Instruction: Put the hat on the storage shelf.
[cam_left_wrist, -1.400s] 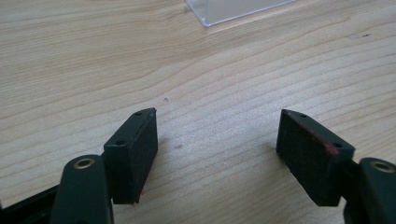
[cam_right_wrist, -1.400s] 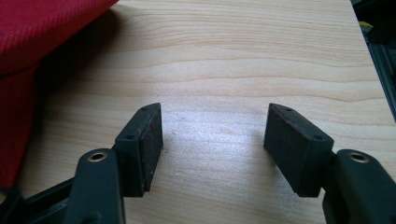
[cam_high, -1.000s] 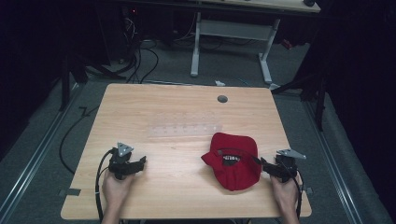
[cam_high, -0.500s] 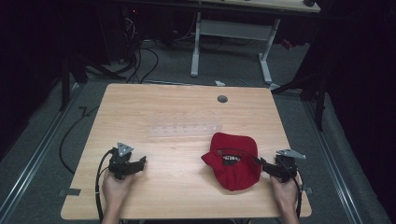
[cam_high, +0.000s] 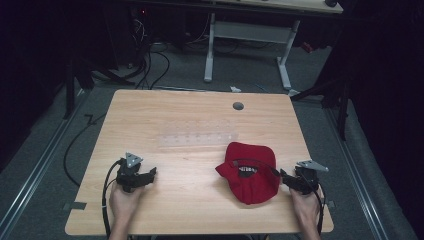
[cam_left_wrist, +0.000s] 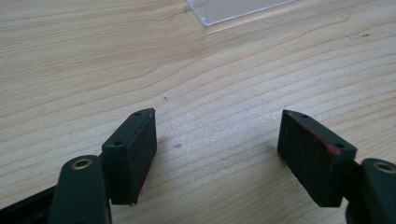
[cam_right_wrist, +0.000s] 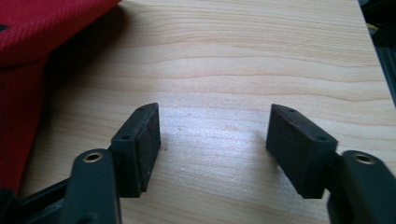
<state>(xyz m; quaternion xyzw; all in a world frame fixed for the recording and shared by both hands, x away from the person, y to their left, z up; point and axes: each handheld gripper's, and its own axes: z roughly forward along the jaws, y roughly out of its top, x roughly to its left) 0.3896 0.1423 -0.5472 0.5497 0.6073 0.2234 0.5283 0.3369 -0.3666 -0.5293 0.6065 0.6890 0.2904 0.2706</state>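
Wooden table (cam_high: 190, 120) carried a clear plastic strip (cam_high: 197, 138), faint and hard to make out at its middle. Right of centre lay a red cap (cam_high: 250, 172), soft and crumpled. Beside it the right gripper (cam_high: 285, 176) had just been closing, nothing between its jaws. Far left, the left gripper (cam_high: 152, 172) gaped empty.

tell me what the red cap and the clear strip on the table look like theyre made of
Red cap: woven cloth, matte; the right gripper view shows a twill weave. Clear strip: likely hard plastic or acrylic, see-through and glossy, with a sharp corner in the left gripper view. Table: light wood-grain top, perhaps laminate.
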